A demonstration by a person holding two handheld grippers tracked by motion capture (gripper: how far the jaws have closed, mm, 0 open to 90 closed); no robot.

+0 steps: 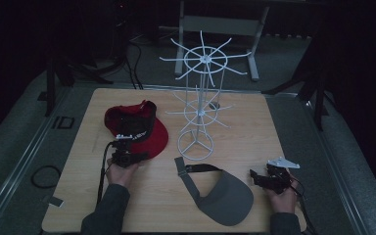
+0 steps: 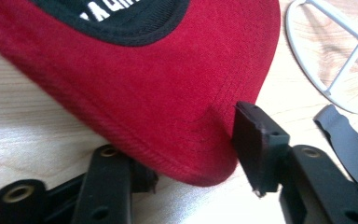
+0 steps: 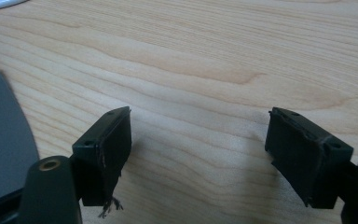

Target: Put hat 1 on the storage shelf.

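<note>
Near edge of the desk (image 1: 78, 215), two sleeved forearms come in from below; right gripper (image 1: 269, 180) rests low by the near right corner, jaws spread wide over bare wood, nothing between them, released and idle; its own view confirms, with the grey visor (image 3: 0, 144) just off to one side.

Grey visor (image 1: 223, 196) lies flat near the middle of the near edge, strap end pointing toward the stand; untouched.

Left gripper (image 1: 126, 157) sits on the left half of the desk, at the near rim of the red cap (image 1: 149, 132); in the left gripper view the cap's brim (image 2: 168, 116) sits between the jaws, one pad touching the brim edge, the other tucked under it; jaws partly drawn in, brim pinched, so judged clenched on the cap, though the hold looks shallow; cap lies on the wood, not lifted.

Farther back, white wire hat stand (image 1: 200, 93) stands near the centre toward the far edge, base ring on the desk, all arms bare.

Progress, as judged: early; cap being gripped; both hats left to hang, visor not started.
</note>
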